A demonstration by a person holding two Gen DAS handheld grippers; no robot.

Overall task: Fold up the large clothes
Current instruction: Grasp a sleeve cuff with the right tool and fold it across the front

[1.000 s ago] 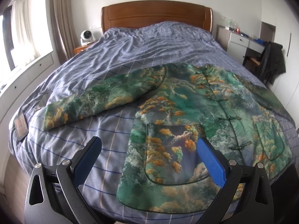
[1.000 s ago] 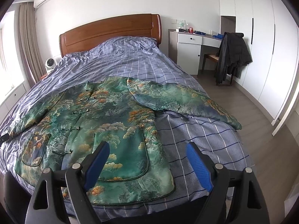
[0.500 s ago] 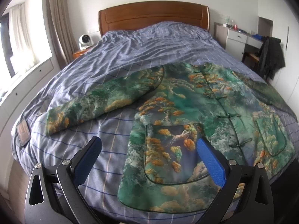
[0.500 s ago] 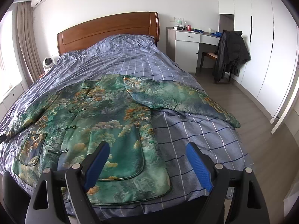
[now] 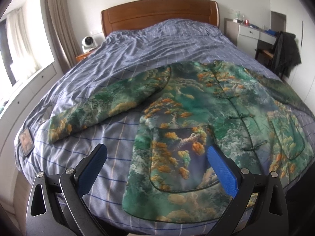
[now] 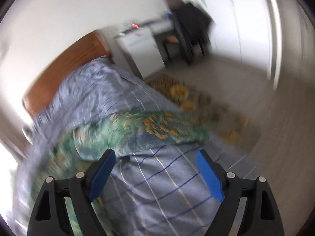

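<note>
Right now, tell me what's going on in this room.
A person holding two grippers is about to fold a green patterned jacket spread flat, buttoned, on the bed, sleeves out to the sides. The left gripper is open above the near hem, holding nothing. The right gripper is open too; its view is motion-blurred, facing the jacket's sleeve. No fold is made yet.

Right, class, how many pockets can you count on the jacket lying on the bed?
2. One pocket is on the jacket left of the buttons, nearest the camera; the other pocket is right of them. Inner ones may be hidden.
</note>
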